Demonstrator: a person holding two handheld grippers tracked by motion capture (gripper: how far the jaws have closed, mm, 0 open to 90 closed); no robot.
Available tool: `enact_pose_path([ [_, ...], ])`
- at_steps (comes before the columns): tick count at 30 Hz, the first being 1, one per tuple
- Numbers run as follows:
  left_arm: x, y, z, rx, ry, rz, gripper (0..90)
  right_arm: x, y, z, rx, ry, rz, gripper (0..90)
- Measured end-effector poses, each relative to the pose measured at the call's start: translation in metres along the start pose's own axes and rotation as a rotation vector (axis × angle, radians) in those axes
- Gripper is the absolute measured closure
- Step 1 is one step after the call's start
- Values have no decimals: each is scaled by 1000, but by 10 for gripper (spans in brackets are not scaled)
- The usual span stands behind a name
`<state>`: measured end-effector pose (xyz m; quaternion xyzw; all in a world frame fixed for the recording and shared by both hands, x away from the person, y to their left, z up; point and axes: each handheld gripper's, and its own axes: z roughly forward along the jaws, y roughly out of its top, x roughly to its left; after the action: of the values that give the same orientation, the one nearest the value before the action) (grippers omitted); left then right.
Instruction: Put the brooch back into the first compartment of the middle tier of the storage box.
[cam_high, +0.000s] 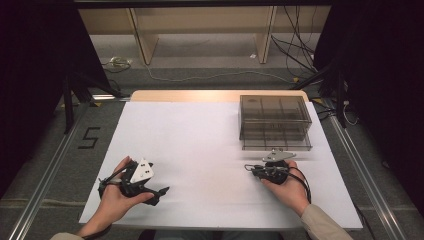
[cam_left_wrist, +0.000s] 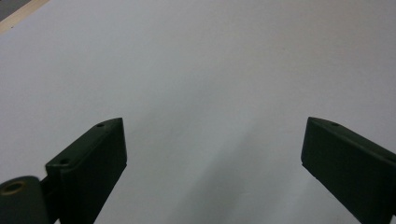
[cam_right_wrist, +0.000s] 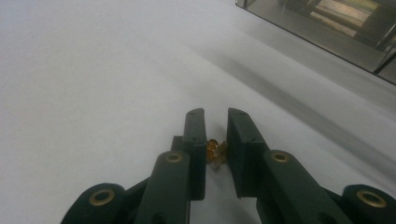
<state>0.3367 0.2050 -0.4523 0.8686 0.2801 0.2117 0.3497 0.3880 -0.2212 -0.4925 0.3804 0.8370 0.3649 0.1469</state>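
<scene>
So the thing to watch is the tiny amber, see-through bead-like piece (cam_right_wrist: 215, 152) sitting low between the two black jaws of the right gripper (cam_right_wrist: 216, 122). In the right gripper view the jaws are nearly together with the little piece in the gap, but I can't tell if the pads actually press on it or if it's just lying on the white sheet between them. My guess is it's a pinch pick-up in progress: jaws kept low and almost flat to the table so they can close around something that small.

In the high view the right gripper (cam_high: 250, 168) rests on the white sheet (cam_high: 200, 145) covering the table, its tips pointing to the picture's left, just in front of the smoky transparent plastic organiser box with compartments (cam_high: 274, 122). Staying that close to the box makes sense if the piece is meant for one of its compartments, though that's me guessing.

The left gripper (cam_high: 162, 192) is well apart at the near left, resting on the sheet. In the left gripper view its jaws stand wide with nothing but white sheet between them, so it's released and looks parked out of the way.
</scene>
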Motion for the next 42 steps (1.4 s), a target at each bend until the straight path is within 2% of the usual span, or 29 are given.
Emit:
enact_pose_path([
  [11,0,0,0,-1,0,0,68,-2,3,-8,-37,0,11,791],
  [21,0,0,0,-7,2,-2,68,2,6,-11,-54,1,-5,792],
  [42,0,0,0,-1,-4,-3,68,2,9,-18,-76,2,6,792],
])
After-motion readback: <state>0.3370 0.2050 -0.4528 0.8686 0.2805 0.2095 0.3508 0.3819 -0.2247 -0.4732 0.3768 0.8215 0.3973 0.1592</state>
